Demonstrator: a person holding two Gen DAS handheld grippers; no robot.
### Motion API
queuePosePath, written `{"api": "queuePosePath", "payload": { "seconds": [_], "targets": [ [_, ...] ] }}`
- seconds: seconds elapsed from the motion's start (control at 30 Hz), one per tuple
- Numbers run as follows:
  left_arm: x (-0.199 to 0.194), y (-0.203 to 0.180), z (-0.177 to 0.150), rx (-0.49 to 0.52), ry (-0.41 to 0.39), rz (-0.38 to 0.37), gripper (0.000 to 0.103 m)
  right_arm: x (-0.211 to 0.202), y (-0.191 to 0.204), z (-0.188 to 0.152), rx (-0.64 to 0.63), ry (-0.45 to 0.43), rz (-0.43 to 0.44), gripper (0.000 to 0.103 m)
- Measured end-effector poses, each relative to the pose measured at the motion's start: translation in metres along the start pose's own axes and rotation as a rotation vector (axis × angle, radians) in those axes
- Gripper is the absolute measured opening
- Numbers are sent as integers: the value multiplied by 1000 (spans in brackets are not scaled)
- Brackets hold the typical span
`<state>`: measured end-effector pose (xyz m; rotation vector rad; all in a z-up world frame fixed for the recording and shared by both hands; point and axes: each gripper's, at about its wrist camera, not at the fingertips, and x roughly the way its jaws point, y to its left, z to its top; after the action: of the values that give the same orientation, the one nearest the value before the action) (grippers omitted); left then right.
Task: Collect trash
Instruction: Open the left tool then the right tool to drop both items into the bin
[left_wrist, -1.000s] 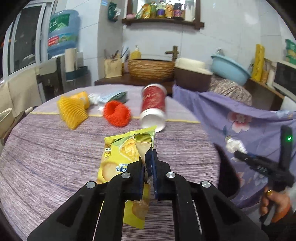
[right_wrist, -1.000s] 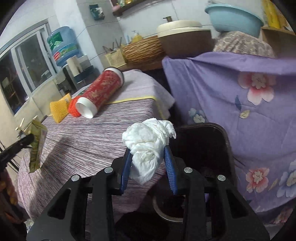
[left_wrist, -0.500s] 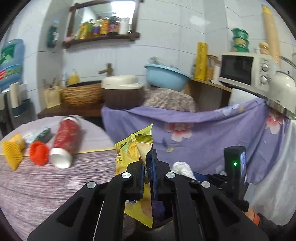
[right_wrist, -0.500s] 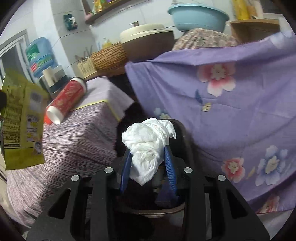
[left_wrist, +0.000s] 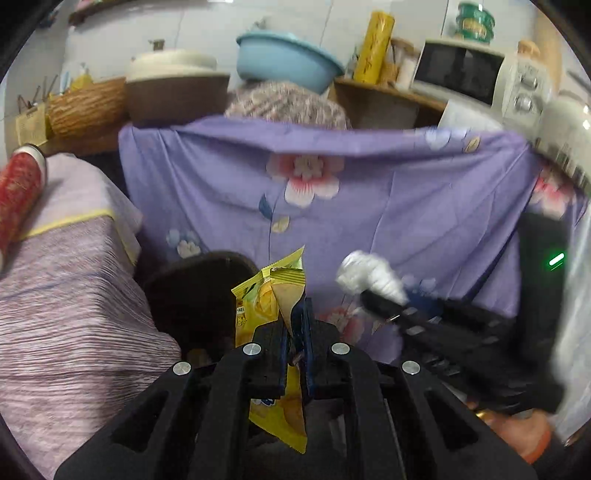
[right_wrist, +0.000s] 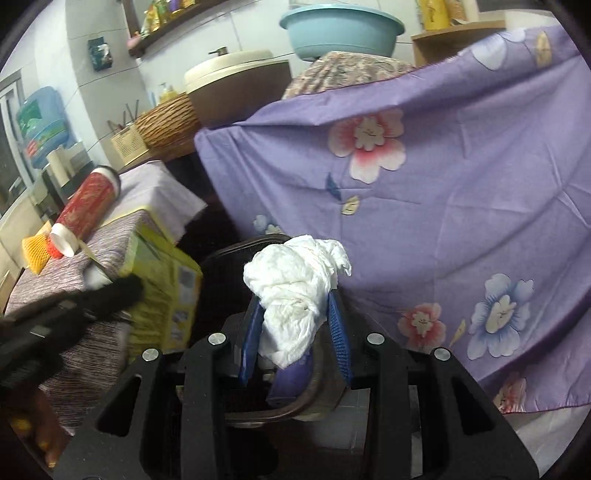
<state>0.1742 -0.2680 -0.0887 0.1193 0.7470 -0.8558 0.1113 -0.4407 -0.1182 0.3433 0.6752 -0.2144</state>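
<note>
Gripping: both grippers held trash at once, near the dark bin beside the table.
Left gripper (left_wrist: 297, 325): its jaws were pinched fully together on the yellow snack wrapper (left_wrist: 269, 302), which stuck up above the fingertips and hung down below them.
Right gripper (right_wrist: 295, 325): its blue fingers (right_wrist: 338, 332) were partly closed, clamping the crumpled white tissue (right_wrist: 295, 288) between them; the wad bulged above the tips.
Trash bin (right_wrist: 225, 277): a dark open container just beyond both grippers, standing between the table's near corner and the purple cloth; the tissue hung over its mouth in the right wrist view, and the wrapper hung just at its rim in the left wrist view.
Hand (right_wrist: 44, 421): part of a person's hand showed at the lower left of the right wrist view, under the left tool.
Table (left_wrist: 66, 314): covered in a purple striped cloth, its corner next to the bin.
Red can (right_wrist: 86, 210): lying on its side near the table's far edge, white end toward the camera.
Yellow foam net (right_wrist: 35, 254): at the table's left edge, touching an orange net beside the can.
Purple floral cloth (right_wrist: 443, 206): draped behind the bin.
Blue basin (right_wrist: 340, 29): farthest back, on top of a covered stack.
</note>
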Motion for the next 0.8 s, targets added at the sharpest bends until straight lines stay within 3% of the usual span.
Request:
{"api": "queuePosePath", "payload": {
  "seconds": [0.17, 0.23, 0.27, 0.33, 0.57, 0.8],
  "targets": [
    [37, 7, -12, 10, 84, 9, 11, 3, -11, -4, 16, 16, -19, 36],
    [43, 9, -15, 12, 101, 24, 27, 6, -13, -5, 17, 21, -25, 36],
    [44, 9, -17, 19, 98, 37, 44, 7, -14, -5, 18, 22, -28, 36],
    [41, 7, -19, 34, 77, 47, 59, 8, -16, -6, 21, 24, -34, 36],
    [19, 6, -21, 28, 45, 52, 66, 12, -19, -6, 28, 33, -35, 36],
    [-23, 0, -17, 50, -58, 138, 78, 27, 5, -11, -26, 67, 22, 36]
  ]
}}
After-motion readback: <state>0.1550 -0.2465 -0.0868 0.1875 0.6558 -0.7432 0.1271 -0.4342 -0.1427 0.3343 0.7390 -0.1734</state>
